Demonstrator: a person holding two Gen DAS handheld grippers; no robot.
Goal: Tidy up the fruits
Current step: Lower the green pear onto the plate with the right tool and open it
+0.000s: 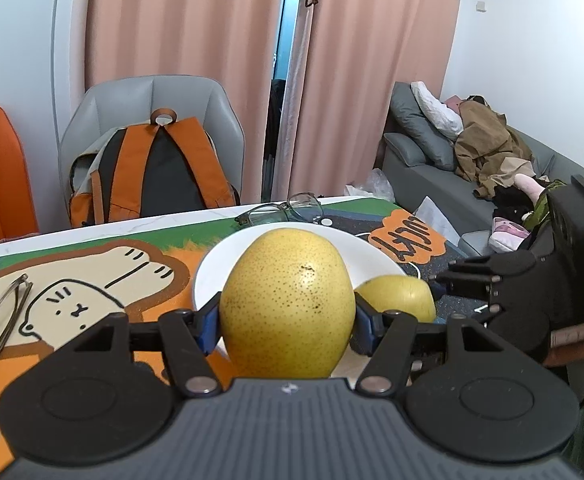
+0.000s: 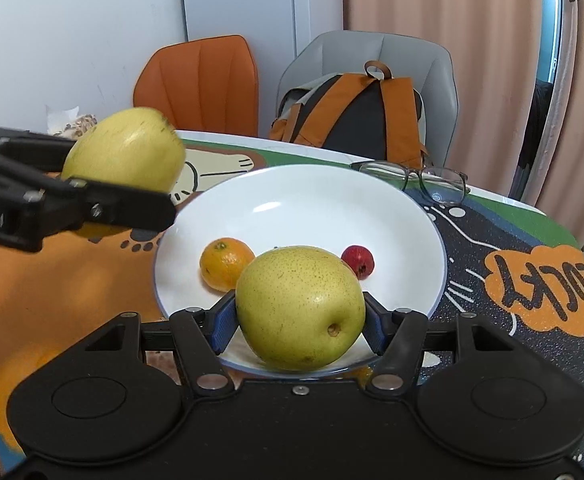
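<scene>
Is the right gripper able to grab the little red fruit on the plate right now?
Probably not yet. The right gripper is already shut on a pear, so its jaws are full, and that pear sits just in front of the red fruit on the white plate. It would need to let go first.

Even, soft indoor light. Glare patch on white plate [image 2: 276,208]. Left-held pear [image 2: 126,154] motion-blurred. Fisheye bends edges; corners vignetted dark.

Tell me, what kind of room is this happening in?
Most likely a lived-in home, a combined dining and living room: a table with a cartoon mat and a white plate of fruit, a grey sofa piled with clothes, and pink curtains.
</scene>
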